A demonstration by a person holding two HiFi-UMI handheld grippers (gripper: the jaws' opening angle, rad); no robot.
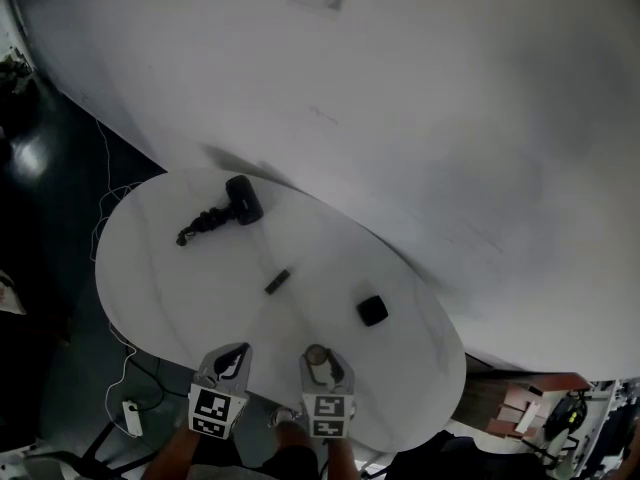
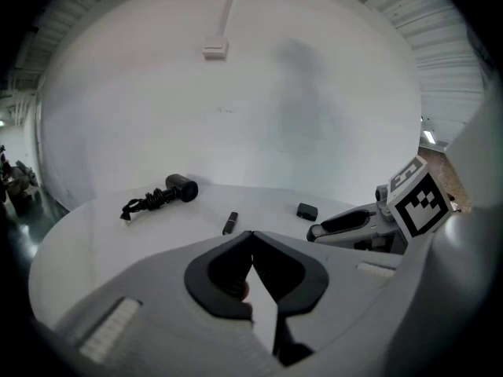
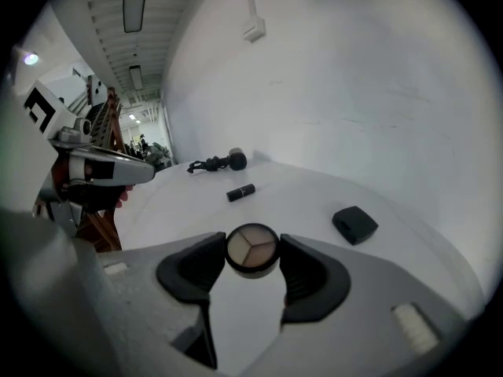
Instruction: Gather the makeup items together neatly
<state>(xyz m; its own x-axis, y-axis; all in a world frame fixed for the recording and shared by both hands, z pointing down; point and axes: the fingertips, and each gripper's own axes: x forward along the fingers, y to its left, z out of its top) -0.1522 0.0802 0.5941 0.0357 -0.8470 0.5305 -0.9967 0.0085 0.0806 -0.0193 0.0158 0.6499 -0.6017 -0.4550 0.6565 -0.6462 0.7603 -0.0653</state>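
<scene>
Black lipstick tube lies flat on the table, long axis slanting up-right in head view. Pretty sure the right gripper is clamped on a round eyeshadow pot, mostly hidden from above. The left gripper has its jaws together, empty.

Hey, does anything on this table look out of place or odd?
One thing: what looks like a black hair dryer with a tangled cord lies at the far end of the table, and it is not makeup. The lipstick tube and black compact lie apart but look intact; nothing is spilled.
</scene>
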